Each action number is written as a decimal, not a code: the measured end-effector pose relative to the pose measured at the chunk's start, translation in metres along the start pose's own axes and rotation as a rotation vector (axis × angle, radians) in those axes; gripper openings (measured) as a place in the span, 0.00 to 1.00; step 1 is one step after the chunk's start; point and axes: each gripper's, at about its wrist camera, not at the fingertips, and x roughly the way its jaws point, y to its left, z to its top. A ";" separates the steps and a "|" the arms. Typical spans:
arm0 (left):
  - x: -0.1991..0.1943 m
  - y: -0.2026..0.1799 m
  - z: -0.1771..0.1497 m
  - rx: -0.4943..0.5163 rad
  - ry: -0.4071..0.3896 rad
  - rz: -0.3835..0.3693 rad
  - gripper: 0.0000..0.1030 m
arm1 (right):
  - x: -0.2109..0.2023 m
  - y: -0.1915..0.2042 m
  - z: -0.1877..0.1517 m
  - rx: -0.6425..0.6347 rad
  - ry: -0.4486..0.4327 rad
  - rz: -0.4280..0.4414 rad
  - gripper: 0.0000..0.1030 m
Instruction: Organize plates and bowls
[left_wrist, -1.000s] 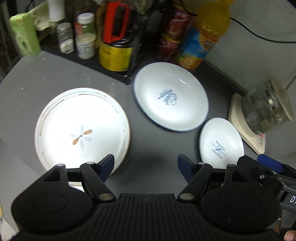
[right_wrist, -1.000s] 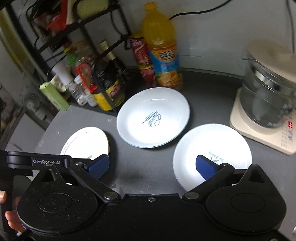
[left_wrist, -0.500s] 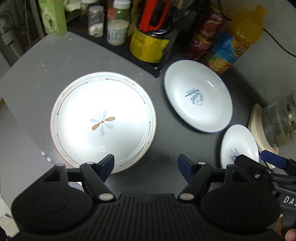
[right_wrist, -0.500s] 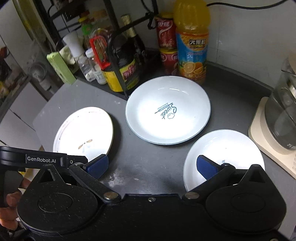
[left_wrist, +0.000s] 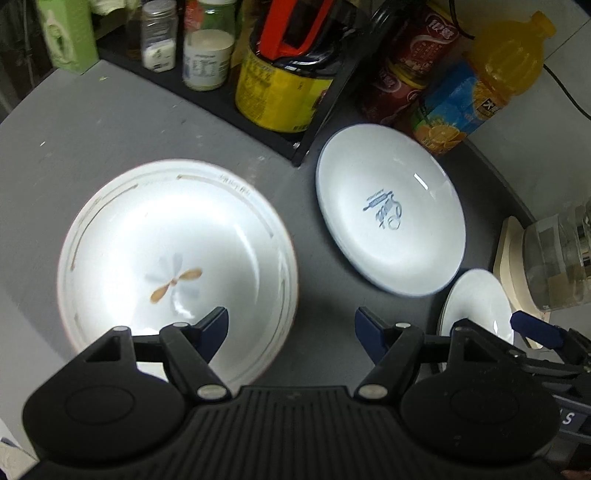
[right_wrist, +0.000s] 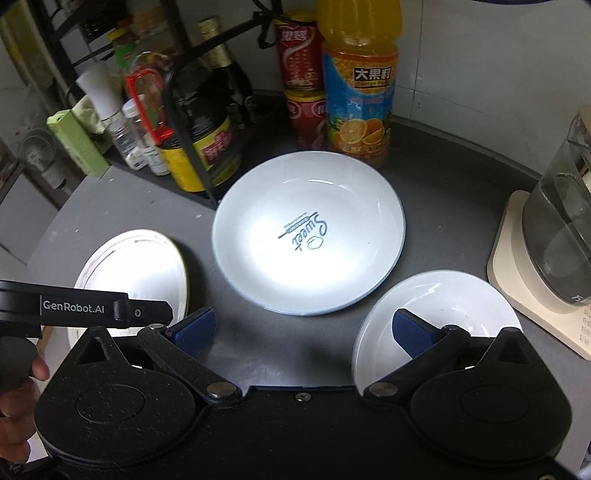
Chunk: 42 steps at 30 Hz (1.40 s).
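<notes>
Lying flat on the grey bench (left_wrist: 110, 122), the glazed white gold-rimmed flower plate (left_wrist: 177, 266) looks hard, slick and breakable, so the left gripper (left_wrist: 291, 325), jaws wide and empty, should pinch its near rim.

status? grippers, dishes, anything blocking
Left gripper open, over flower plate rim. Right gripper open, empty, by small plate. "Sweet" plate untouched. Nothing stacked, nothing between the dishes.

Three white dishes (right_wrist: 308, 236) apart on grey counter (right_wrist: 443, 206)
</notes>
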 end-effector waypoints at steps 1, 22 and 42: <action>0.002 -0.001 0.004 0.007 -0.001 -0.001 0.72 | 0.003 -0.001 0.002 0.006 0.002 -0.005 1.00; 0.055 -0.028 0.072 0.147 0.034 -0.066 0.64 | 0.062 -0.041 0.034 0.232 -0.015 -0.151 0.76; 0.111 -0.030 0.083 0.142 0.050 -0.095 0.26 | 0.109 -0.068 0.031 0.342 0.042 -0.202 0.29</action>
